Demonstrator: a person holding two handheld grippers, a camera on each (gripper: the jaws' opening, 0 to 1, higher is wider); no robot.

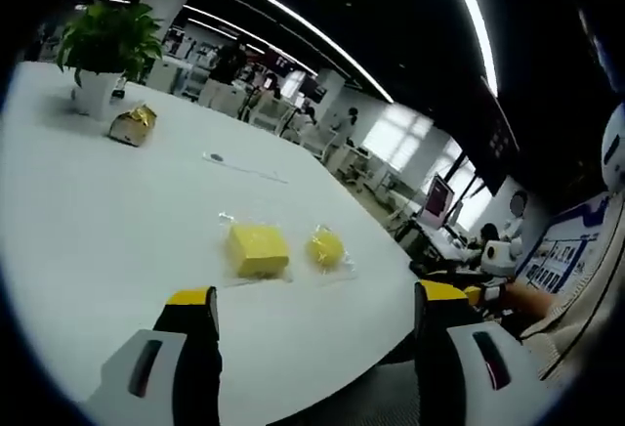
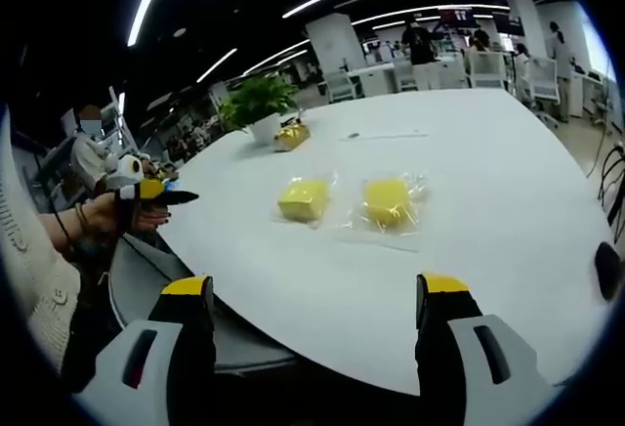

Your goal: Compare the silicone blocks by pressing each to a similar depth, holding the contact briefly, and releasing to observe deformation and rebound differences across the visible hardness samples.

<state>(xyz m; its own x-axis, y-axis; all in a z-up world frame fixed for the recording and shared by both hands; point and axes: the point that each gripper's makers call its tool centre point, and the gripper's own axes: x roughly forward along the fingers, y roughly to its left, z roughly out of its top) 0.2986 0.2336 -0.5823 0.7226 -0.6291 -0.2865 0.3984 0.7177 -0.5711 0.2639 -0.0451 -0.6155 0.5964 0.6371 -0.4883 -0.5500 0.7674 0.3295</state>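
1. In the left gripper view the left gripper (image 1: 314, 314) has its jaws spread wide with nothing between them, held over the near edge of the white tabletop (image 1: 117, 211).
2. Ahead of those jaws, closer to the left jaw's line, lies the square yellow block (image 1: 258, 249) in clear wrap; the rounder yellow block (image 1: 325, 247) lies just beside it, ahead of the gap between the jaws.
3. Far beyond the left jaw stand a potted plant (image 1: 105, 50) and a gold-wrapped item (image 1: 133, 124) near it.
4. In the right gripper view the right gripper (image 2: 317, 299) also has wide, empty jaws, off the tabletop (image 2: 508, 182) edge.
5. Both blocks lie ahead of the gap between these jaws: the square yellow block (image 2: 303, 198) toward the left jaw, the rounder yellow block (image 2: 388, 201) toward the right jaw, apart from each other.
6. Out past the left jaw, a hand (image 2: 117, 219) holds the left gripper (image 2: 166, 193), off the tabletop's edge.
7. The potted plant (image 2: 258, 104) and gold-wrapped item (image 2: 291, 135) sit far beyond the blocks.
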